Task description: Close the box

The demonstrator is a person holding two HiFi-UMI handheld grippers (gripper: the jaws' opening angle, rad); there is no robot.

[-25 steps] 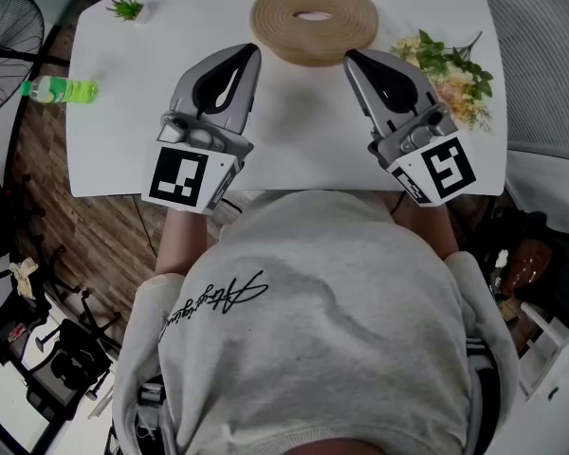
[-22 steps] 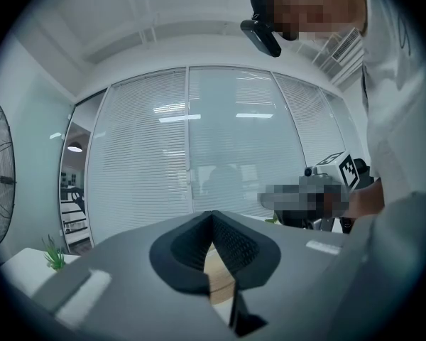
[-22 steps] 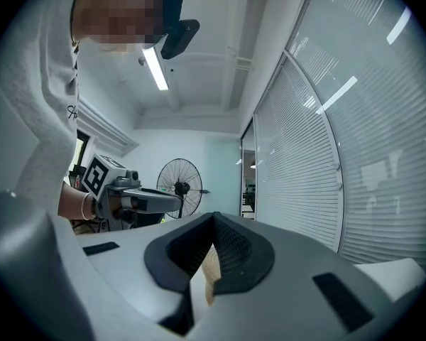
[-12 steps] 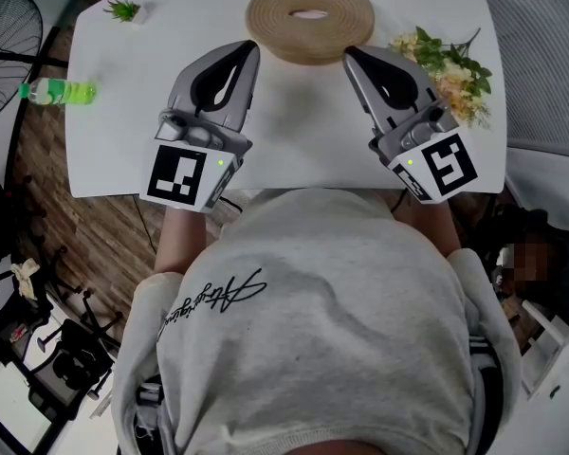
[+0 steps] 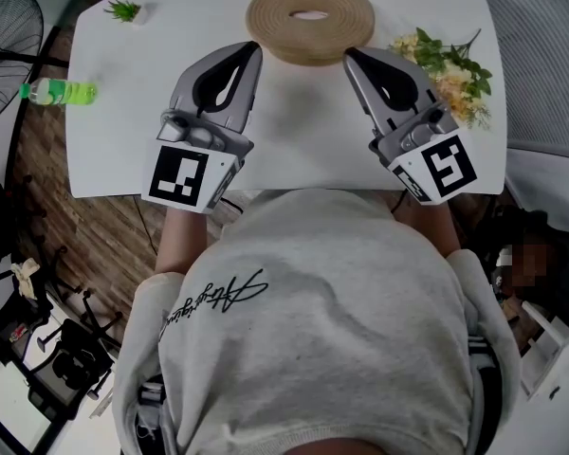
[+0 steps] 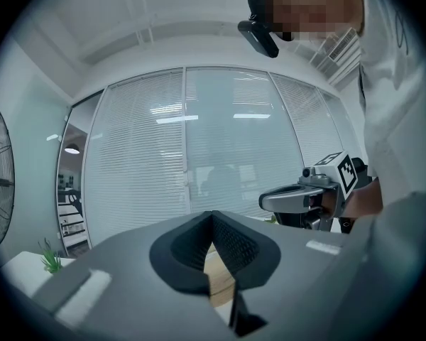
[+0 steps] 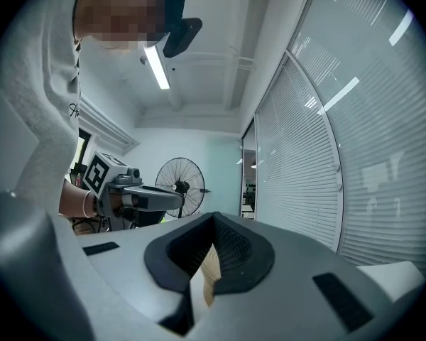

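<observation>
A: Where does the box [image 5: 275, 17] sit?

B: At the far middle of the white surface [image 5: 303, 131]. It is round and woven, with a pale oval in the centre of its top.

A: And the left hand-held gripper [image 5: 253, 50]?

B: Its jaws are pressed together with nothing between them. It is held level over the surface, and its tip is just beside the box's near left edge. The head view does not show whether they touch.

A: The right hand-held gripper [image 5: 349, 56]?

B: The same: jaws together, empty, tip just beside the box's near right edge. In each gripper view a tan sliver of the box shows beyond the closed jaws.

A: What else is about?

B: A green bottle [image 5: 62, 91] lies at the surface's left edge, a small plant [image 5: 125, 9] stands at the far left corner, and flowers [image 5: 446, 69] lie to the right of the box. A fan [image 5: 5, 36] stands on the floor to the left.
</observation>
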